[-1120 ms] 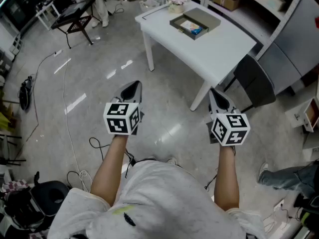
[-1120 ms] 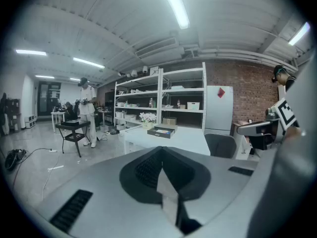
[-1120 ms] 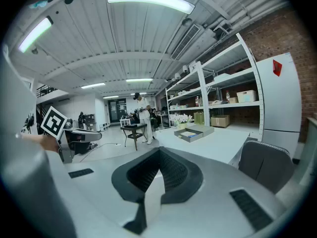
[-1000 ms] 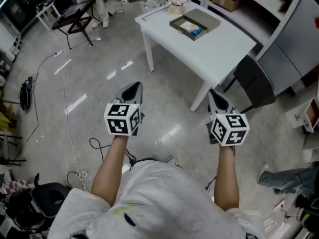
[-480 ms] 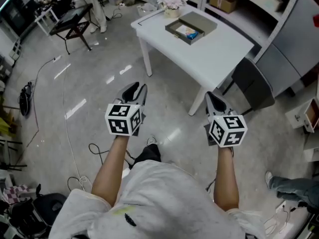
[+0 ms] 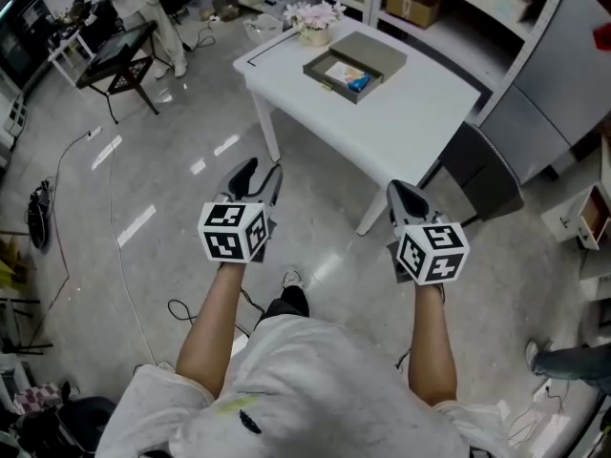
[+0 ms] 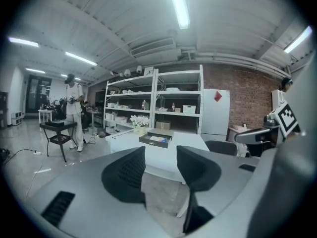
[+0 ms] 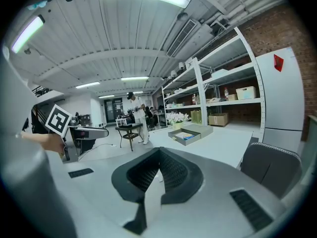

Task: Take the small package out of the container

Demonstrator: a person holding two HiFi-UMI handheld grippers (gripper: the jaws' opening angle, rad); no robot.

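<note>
Shallow olive-grey box container (image 6: 327, 81), count one, sits lid-open on the far part of the white rectangular table (image 6: 410, 113), its long side running along the table's left-hand edge. Inside it, at the right end of the tray, lies the small blue package (image 6: 359, 82), beside a pale card; it is too small to read which way it points. One pot of pale flowers (image 6: 315, 19) stands just beyond the box. One dark grey chair (image 6: 482, 170) stands at the table's near right corner. Left gripper (image 6: 260, 168) is over the floor, well short of the table; its jaws are opening, with nothing between them. Right gripper (image 6: 401, 194) has its jaws closed together and is empty. The floor is glossy grey with loose cables. White shelving (image 7: 153, 98) lines the brick wall.
</note>
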